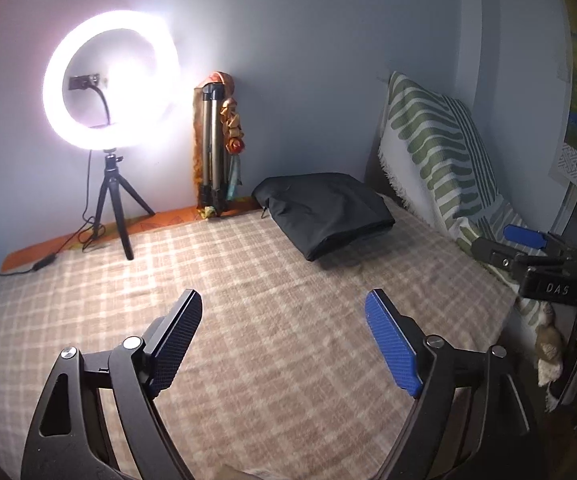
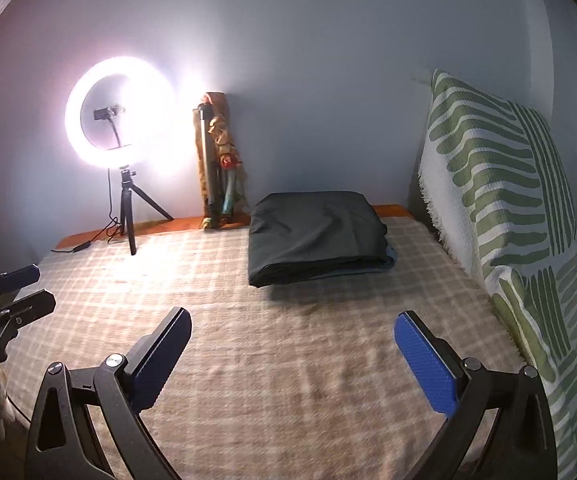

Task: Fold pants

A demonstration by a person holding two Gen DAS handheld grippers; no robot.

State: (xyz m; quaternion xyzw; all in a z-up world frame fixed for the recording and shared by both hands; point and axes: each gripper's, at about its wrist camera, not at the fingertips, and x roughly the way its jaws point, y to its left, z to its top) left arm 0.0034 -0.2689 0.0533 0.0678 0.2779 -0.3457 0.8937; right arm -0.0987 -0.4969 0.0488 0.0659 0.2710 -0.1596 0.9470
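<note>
Dark folded pants [image 1: 324, 214] [image 2: 314, 232] lie in a flat stack at the far side of the checked bed cover [image 1: 248, 300] [image 2: 288, 360], with a bluish layer showing under their right edge in the right wrist view. My left gripper [image 1: 284, 304] is open above bare cover, well short of the pants, with nothing between its blue pads. Over the cover nearer me my right gripper [image 2: 294, 320] also stands open and holds nothing. Each gripper shows at the edge of the other's view: right gripper [image 1: 528, 244], left gripper [image 2: 12, 292].
A lit ring light [image 1: 110, 80] [image 2: 120, 112] on a small tripod stands at the far left with its cable on the cover. A folded tripod [image 1: 212, 148] [image 2: 216, 168] leans on the wall. A green-striped cushion [image 1: 440, 152] [image 2: 504, 208] lines the right side.
</note>
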